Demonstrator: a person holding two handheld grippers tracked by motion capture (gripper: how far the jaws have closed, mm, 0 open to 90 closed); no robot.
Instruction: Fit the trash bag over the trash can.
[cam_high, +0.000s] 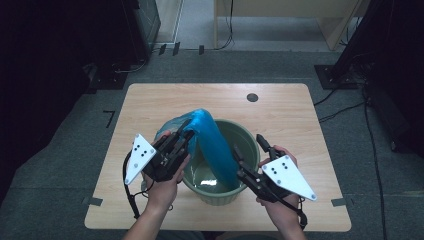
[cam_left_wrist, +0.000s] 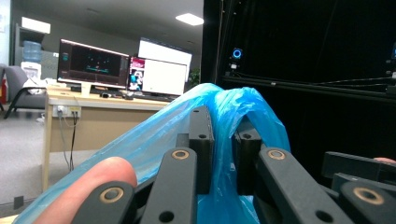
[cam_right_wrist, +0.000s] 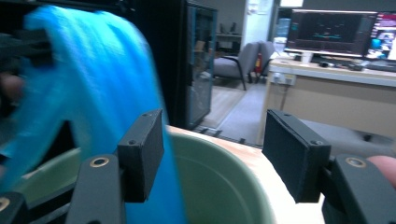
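Desk (cam_high: 150, 102) of pale wood, seen from the high view, carries a green bucket (cam_high: 248, 135) near its front centre. Blue plastic bag (cam_high: 212, 140) rises out of the bucket, arches up over the rim on the person's left side and drapes down inside toward the bucket floor. Left tool (cam_high: 183, 131) sits at the bucket's left rim, held in the left hand (cam_high: 162, 187); its jaws are pinched tight on a bunched fold of the bag, and the left gripper view shows the blue film (cam_left_wrist: 224, 112) squeezed between the two black jaws and spilling down either side. Right tool (cam_high: 250, 145) is held in the right hand (cam_high: 280, 202) at the bucket's right side, jaws pointing over the rim; in the right gripper view the jaws stand wide apart with nothing between them, the bag (cam_right_wrist: 93, 70) hanging just beside the left-hand jaw, blurred, and the bucket's green inside (cam_right_wrist: 219, 186) below. Small dark round hole (cam_high: 252, 97) lies near the desk's far edge. Beyond, monitors (cam_left_wrist: 93, 63) on another wooden bench and a grey chair (cam_right_wrist: 243, 58)
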